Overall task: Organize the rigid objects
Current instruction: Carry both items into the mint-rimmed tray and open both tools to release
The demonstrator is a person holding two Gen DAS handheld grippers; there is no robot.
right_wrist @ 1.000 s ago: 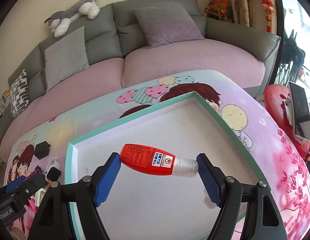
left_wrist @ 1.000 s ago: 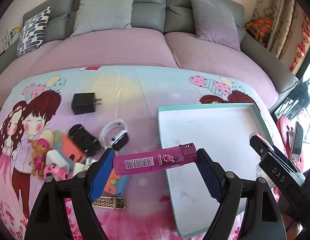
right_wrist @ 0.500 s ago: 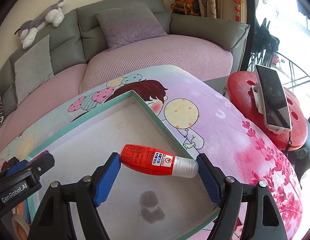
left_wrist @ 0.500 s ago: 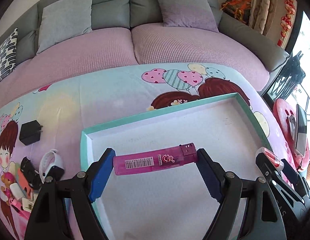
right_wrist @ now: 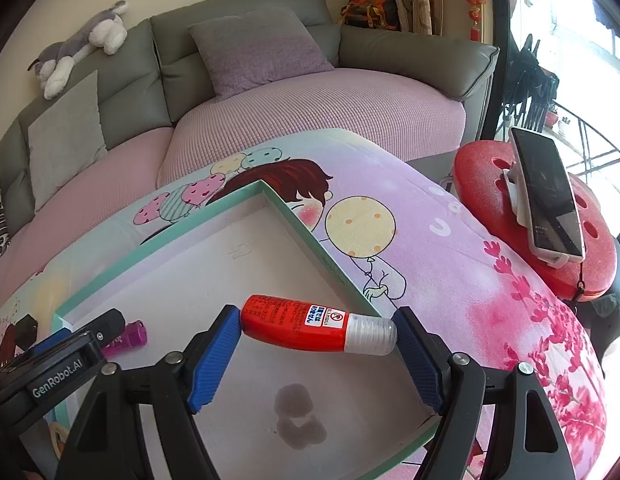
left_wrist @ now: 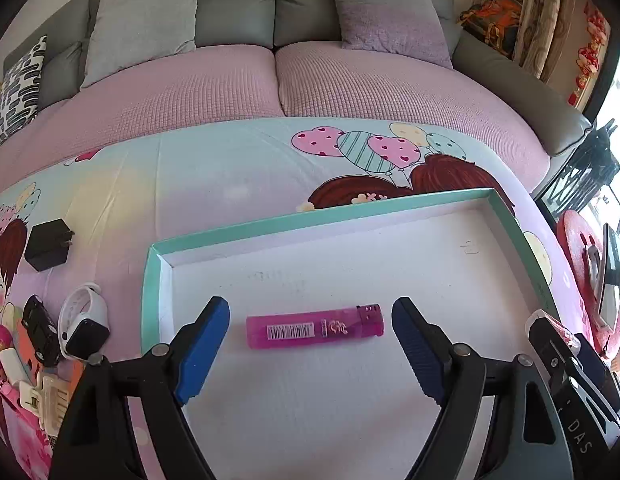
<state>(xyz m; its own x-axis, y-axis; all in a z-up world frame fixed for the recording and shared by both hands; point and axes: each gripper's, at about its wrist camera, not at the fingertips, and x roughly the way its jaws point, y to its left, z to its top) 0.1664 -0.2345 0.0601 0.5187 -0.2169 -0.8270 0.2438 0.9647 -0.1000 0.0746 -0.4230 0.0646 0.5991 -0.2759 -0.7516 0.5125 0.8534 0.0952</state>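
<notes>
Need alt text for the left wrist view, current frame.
A pink lighter lies flat in a white tray, between the opening jaws of the left claw and touching neither. Small gadgets clutter the cartoon-print cloth at left; a sofa behind.

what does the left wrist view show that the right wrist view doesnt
Only the left wrist view: the clutter left of the tray, including a black charger and a white watch, and the left gripper with its jaws opening, clear of the pink lighter.

Only the right wrist view: the right gripper shut on a red bottle, a phone on a red stool, and a plush dog.

Both: the tray, lighter and sofa.
</notes>
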